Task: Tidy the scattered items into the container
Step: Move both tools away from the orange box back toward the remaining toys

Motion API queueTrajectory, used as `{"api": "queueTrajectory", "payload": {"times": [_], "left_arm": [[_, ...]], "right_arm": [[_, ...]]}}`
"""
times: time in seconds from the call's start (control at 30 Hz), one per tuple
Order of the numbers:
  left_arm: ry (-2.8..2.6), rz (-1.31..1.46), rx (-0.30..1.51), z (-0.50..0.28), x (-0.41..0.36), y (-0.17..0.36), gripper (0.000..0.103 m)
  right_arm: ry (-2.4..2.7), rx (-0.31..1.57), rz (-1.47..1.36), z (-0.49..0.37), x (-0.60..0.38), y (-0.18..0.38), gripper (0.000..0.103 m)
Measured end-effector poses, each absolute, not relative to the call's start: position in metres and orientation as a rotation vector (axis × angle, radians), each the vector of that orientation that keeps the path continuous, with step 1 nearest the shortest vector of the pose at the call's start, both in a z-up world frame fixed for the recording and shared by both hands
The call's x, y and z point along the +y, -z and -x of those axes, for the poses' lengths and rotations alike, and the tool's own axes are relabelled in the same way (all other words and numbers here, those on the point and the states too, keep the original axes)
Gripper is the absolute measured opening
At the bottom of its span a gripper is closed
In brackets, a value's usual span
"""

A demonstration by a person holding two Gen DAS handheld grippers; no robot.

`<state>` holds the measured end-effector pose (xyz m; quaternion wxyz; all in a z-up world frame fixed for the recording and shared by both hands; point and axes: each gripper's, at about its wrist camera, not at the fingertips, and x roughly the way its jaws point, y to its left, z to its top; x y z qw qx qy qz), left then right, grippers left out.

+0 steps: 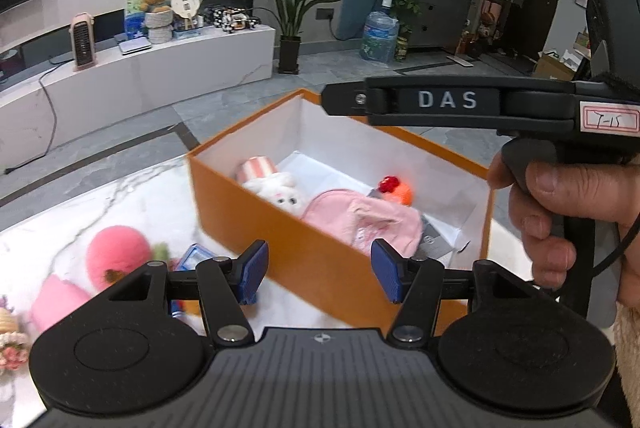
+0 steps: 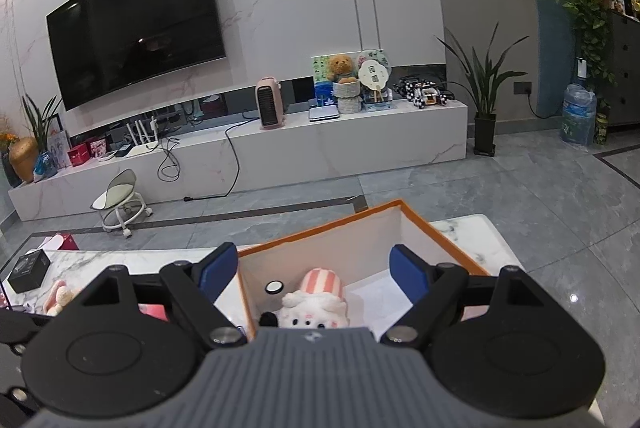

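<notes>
An orange box [image 1: 280, 248] with a white inside stands on the marble table. In it lie a white plush with a pink striped hat [image 1: 276, 188], a pink cloth item [image 1: 360, 216] and an orange ball with a red top [image 1: 396, 190]. My left gripper [image 1: 320, 272] is open and empty in front of the box's near wall. To its left on the table lie a pink plush ball [image 1: 116, 256], a blue item [image 1: 196, 256] and a pink block [image 1: 56, 304]. My right gripper [image 2: 312, 272] is open and empty above the box [image 2: 316, 240], over the white plush [image 2: 316, 304]. It also shows in the left wrist view [image 1: 344, 100], over the box.
A black box [image 2: 28, 270] and a small pink plush [image 2: 56, 296] lie on the table at the left. A flower bundle [image 1: 10, 340] is at the table's left edge. Beyond the table are grey floor, a TV bench [image 2: 320, 148] and a small stool [image 2: 120, 204].
</notes>
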<state>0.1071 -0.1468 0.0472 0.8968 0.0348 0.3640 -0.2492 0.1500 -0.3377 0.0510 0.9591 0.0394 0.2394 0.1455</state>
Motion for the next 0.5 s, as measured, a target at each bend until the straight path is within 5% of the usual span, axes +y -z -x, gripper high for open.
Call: {"api": "queueTrajectory", "payload": {"times": [0.5], "left_arm": [[0.370, -0.081, 0.763, -0.081, -0.054, -0.050, 0.067]], "right_arm": [[-0.374, 0.489, -0.009, -0.141, -0.295, -0.047, 0.088]]}}
